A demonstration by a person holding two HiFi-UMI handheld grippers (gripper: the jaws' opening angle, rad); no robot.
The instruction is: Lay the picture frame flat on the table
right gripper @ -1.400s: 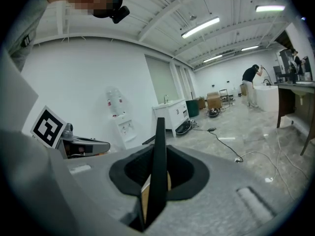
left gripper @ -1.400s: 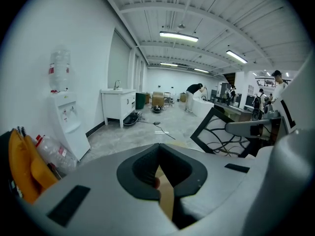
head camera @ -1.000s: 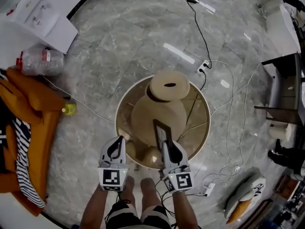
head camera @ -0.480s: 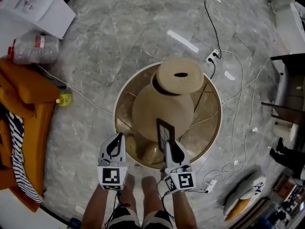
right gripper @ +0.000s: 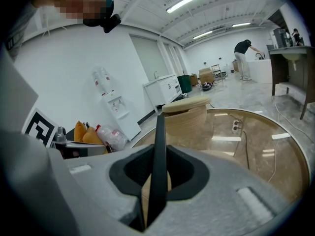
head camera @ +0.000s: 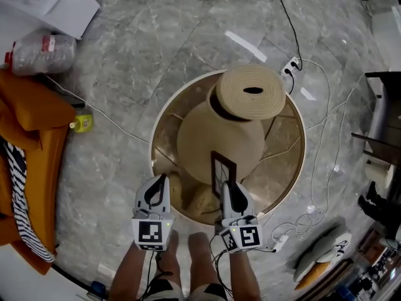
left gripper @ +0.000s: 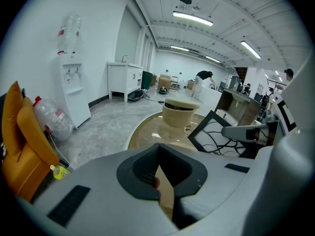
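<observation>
The black picture frame (head camera: 223,170) stands upright over the near part of the round glass table (head camera: 289,163). My right gripper (head camera: 231,192) is shut on its lower edge. In the right gripper view the frame (right gripper: 158,156) runs edge-on between the pads. The left gripper view shows the frame (left gripper: 215,131) from the side, to my right. My left gripper (head camera: 156,192) hovers at the table's near-left rim, shut with nothing in it. A big tan vase (head camera: 249,94) stands on the table beyond the frame.
Cables and a power strip (head camera: 292,65) lie on the marble floor right of the table. An orange cloth (head camera: 32,128), a large plastic bottle (head camera: 39,52) and a small yellow bottle (head camera: 82,123) are at the left. Dark furniture (head camera: 383,108) stands far right. The person's feet (head camera: 188,244) are below the table's rim.
The head view has shifted, so the table and vase sit higher and further right. The frame stays upright in my right gripper, and both grippers keep near the table's front rim.
</observation>
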